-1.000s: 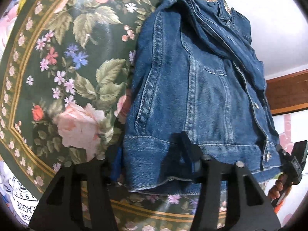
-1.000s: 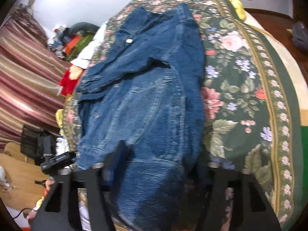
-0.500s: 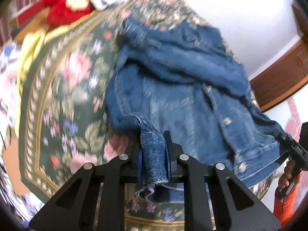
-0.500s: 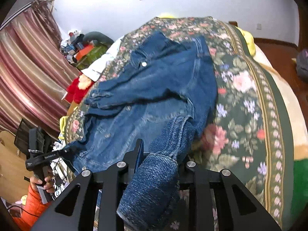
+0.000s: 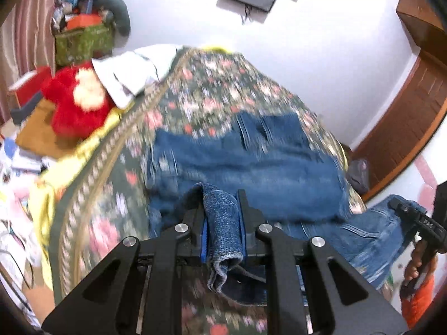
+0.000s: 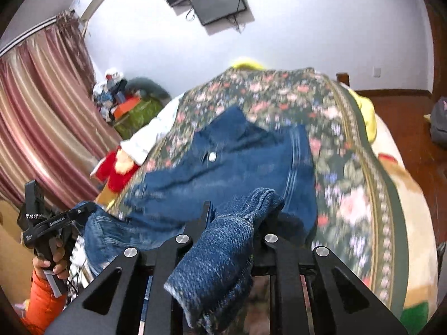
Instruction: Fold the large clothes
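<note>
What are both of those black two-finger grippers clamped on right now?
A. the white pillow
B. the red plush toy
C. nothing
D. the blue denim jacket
D: the left gripper and right gripper each pinch a fold of the blue denim jacket, lying on the floral bedspread.

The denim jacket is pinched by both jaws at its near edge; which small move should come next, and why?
Probably carry both held corners forward over the denim jacket toward its collar end. The left gripper and the right gripper each pinch the hem, and the rest lies flat on the floral bedspread.
</note>
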`<move>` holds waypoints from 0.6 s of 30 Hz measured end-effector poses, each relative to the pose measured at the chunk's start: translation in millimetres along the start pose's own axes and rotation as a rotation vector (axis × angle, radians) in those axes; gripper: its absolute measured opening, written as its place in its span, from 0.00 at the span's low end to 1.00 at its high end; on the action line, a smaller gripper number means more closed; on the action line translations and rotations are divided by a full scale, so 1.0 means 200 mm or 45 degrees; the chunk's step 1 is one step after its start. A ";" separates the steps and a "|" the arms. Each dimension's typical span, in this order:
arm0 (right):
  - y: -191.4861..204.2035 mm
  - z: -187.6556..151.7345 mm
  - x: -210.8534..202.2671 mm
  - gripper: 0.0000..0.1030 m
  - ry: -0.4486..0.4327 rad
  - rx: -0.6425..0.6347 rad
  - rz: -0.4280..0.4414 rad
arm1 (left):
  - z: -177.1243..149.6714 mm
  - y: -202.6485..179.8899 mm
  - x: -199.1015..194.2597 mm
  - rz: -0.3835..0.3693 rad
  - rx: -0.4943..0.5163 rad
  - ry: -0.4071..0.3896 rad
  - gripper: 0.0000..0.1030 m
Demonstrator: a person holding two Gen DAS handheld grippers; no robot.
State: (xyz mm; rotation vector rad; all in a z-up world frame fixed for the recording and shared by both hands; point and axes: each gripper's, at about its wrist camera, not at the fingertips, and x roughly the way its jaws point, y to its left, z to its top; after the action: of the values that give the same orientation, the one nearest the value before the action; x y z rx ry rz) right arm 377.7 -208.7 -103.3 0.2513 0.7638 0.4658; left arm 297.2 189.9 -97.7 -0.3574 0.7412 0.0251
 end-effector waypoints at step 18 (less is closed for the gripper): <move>-0.17 0.58 0.81 0.15 0.038 0.079 -0.181 | 0.51 0.20 0.71 0.191 -0.170 0.033 0.16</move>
State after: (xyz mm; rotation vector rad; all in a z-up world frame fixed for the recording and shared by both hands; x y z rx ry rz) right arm 573.3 -165.1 -132.9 0.2465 0.8199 0.3124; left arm 464.0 245.5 -134.4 -0.4294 0.7929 0.2127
